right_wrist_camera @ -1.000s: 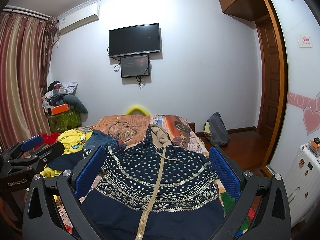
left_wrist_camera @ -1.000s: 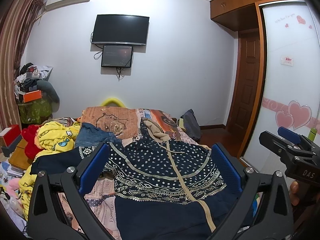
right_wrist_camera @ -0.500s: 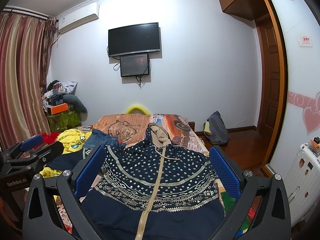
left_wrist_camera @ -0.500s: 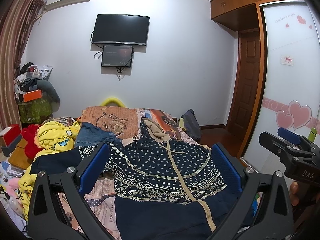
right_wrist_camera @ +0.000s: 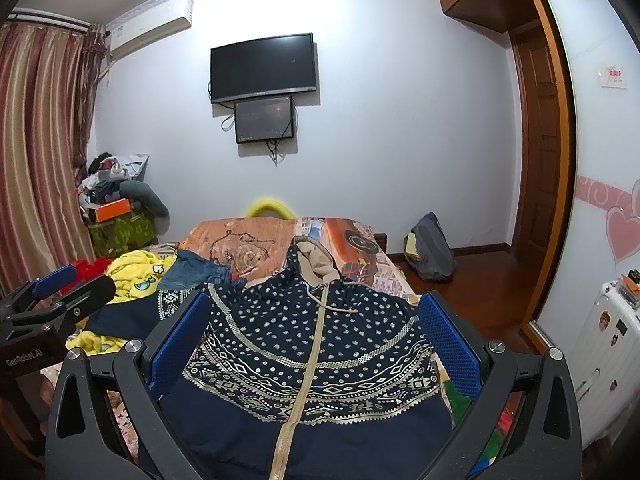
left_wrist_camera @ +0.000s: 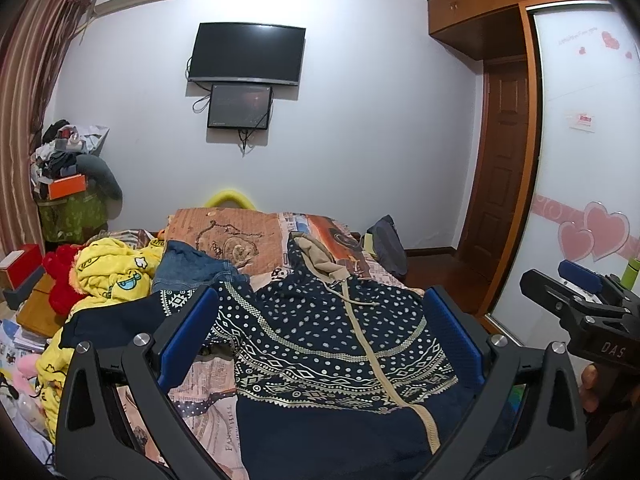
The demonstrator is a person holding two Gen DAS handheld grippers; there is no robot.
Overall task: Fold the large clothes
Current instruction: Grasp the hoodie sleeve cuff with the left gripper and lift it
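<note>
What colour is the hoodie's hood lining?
Beige, inside the hoodie's hood lining; clearest in the right wrist view.

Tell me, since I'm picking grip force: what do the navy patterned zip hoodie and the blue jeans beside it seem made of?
The navy patterned zip hoodie looks like soft matte knit, probably cotton fleece: printed dots, beige fleecy hood lining, drawcord. The blue jeans look like denim: faded blue, stiff crumpled folds. Neither fibre is certain.

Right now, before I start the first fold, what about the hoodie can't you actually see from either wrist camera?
- Navy hoodie hem: cut off by the bottom edge, both wrist views.
- Its right sleeve: hidden behind the right gripper finger, right wrist view.
- Its left sleeve: cuff lost behind the left gripper frame, left wrist view.
- Back of the hoodie: lies against the bed.
</note>
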